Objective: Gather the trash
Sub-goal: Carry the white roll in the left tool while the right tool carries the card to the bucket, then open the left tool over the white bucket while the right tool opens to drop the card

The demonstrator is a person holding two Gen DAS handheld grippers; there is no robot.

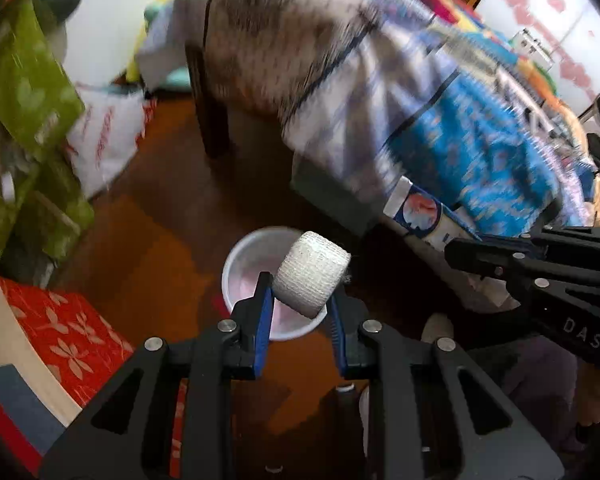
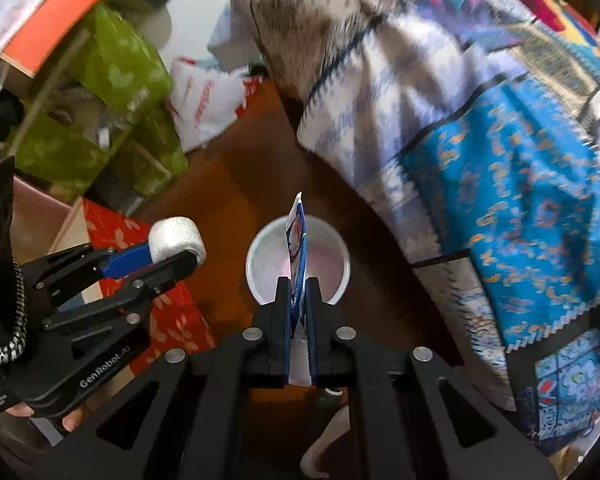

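My left gripper (image 1: 300,296) is shut on a white bandage roll (image 1: 311,273) and holds it above a small white bin (image 1: 244,264) on the wooden floor. The roll also shows in the right wrist view (image 2: 176,238), left of the bin (image 2: 260,256). My right gripper (image 2: 298,284) is shut on a flat blue-and-white wrapper (image 2: 297,248), edge-on, directly above the bin. In the left wrist view that wrapper (image 1: 424,210) sticks out of the right gripper (image 1: 460,250) at the right.
A patterned blue and white blanket (image 2: 500,160) hangs over furniture at the right. Green bags (image 2: 116,80), a white plastic bag (image 2: 208,100) and a red floral box (image 1: 60,332) crowd the left. A dark furniture leg (image 1: 212,120) stands behind the bin.
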